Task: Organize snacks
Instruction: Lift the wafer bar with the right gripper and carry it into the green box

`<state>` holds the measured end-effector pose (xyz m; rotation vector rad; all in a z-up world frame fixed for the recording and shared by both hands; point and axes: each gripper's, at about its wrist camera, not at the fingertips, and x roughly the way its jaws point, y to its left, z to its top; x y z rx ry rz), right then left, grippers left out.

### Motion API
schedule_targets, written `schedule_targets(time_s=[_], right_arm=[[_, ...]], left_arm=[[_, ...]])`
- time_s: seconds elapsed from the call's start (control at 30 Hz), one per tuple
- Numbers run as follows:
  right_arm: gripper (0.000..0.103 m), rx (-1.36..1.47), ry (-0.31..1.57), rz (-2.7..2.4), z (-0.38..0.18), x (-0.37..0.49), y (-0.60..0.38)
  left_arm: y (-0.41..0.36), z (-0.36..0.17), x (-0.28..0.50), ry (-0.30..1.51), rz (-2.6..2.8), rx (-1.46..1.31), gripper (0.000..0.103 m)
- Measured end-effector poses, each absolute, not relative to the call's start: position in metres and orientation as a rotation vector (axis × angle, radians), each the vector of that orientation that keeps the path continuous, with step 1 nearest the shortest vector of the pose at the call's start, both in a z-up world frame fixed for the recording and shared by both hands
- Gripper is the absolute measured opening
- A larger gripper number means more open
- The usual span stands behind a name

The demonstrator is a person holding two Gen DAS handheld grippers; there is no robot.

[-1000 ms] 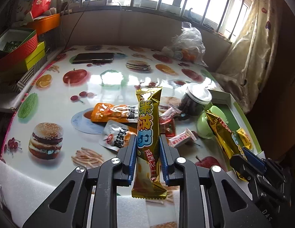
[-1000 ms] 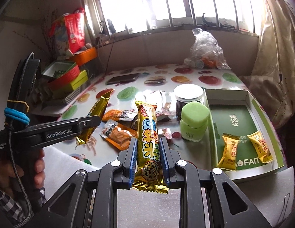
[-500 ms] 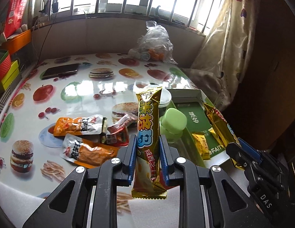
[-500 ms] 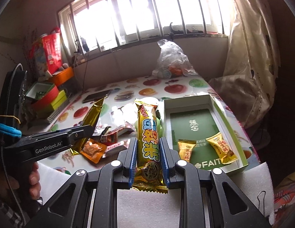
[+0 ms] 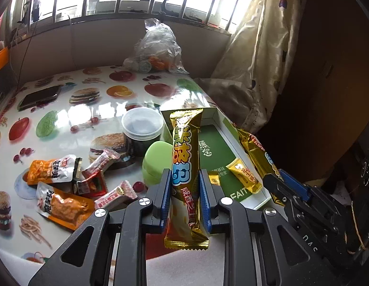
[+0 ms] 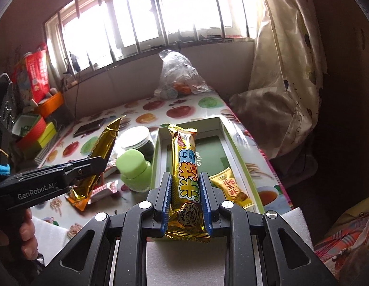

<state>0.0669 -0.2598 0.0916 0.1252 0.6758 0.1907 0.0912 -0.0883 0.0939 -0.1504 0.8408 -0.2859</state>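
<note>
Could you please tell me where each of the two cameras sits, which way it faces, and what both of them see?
Left wrist view: rides the left tool, looking along its fingers over the table toward the window; shows that tool shut on a gold snack bar, with the right tool at right.
Right wrist view: rides the right tool, facing the green box and window; shows it shut on its own gold bar, plus the left tool and the person's hand.
Shared: green box, green jar, plastic bag.

- Far half of the green tray [image 6: 234, 152] floor lies bare.
- Two small gold packets [image 5: 244, 177] fill its near end.
- Green jar [image 6: 134, 169] crowds its left wall.
</note>
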Motion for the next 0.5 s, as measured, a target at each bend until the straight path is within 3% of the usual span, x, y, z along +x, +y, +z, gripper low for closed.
schedule_targets(time_s=[0.5], right_arm=[[0.022, 0.126, 0.739, 0.152, 0.067, 0.097, -0.287]], left_arm=[[-0.136, 0.069, 0.114, 0.914, -0.331, -0.118, 0.024]])
